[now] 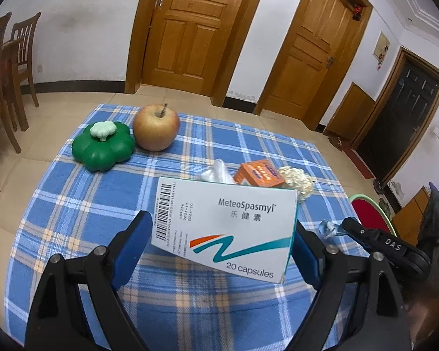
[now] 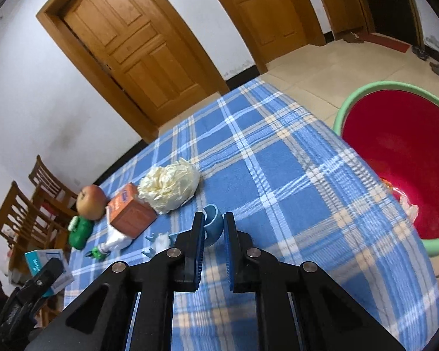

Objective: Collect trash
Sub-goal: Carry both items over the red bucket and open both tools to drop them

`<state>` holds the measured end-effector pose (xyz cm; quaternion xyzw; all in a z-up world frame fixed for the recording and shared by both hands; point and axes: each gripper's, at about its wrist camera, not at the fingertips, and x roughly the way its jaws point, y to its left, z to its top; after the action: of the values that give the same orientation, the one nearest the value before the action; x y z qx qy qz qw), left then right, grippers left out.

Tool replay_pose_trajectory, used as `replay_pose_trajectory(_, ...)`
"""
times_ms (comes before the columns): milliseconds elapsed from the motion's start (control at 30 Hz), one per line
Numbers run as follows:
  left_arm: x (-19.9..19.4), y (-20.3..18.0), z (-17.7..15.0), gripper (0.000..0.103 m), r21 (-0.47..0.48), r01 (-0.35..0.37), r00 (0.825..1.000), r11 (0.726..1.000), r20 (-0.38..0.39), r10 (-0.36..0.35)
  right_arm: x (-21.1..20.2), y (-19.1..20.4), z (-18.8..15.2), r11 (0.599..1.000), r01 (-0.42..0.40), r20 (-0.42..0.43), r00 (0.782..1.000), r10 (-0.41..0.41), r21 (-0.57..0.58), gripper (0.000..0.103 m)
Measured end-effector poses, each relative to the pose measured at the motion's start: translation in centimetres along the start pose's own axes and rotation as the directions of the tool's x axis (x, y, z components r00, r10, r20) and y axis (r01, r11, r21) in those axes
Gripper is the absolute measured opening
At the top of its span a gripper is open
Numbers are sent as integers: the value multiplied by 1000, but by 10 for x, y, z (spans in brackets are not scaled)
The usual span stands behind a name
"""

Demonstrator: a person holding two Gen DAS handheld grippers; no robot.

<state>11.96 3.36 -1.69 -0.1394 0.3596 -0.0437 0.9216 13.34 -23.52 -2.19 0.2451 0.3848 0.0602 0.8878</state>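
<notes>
Gripping a small blue plastic scoop-shaped piece point(image 2: 212, 226), the right gripper point(image 2: 214, 219) has its blue-padded jaws almost together, and the curved wall of the piece sits between the pads at the tips. It looks thin, light and smooth, so I judge it can slip or twist out; a hold across the rim, deeper between the pads, would be safer.

Just to its left lie small blue and white plastic fragments point(image 2: 158, 241), probably brittle. Further out is a crumpled ball of pale yellow paper point(image 2: 168, 188), soft and very light, which can be pinched anywhere, and an orange cardboard box point(image 2: 130, 212), stiff but easily crushed, best taken across its narrow sides.

The left gripper point(image 1: 222, 231) holds a white cardboard medicine box with a teal and orange stripe point(image 1: 228, 222), its jaws wide and clamped on both short ends above the blue checked tablecloth point(image 1: 87, 204). The box seems light and hollow, so gentle pressure is enough.

The red basin with a green rim point(image 2: 401, 158) stands beside the table, at the right
</notes>
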Motion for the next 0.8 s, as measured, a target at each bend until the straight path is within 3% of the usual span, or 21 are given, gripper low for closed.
replay_pose_trajectory(333,-19,-36,-3,88,67,48,999,997,21,-49,-51,-8,-5,999,-26,60,998,24,24,12)
replay_pose_trajectory(800,-13,-118,-3,88,216,135,991,967,-27,-133,-118,-51,3,995,11,196,980,-29,96,12)
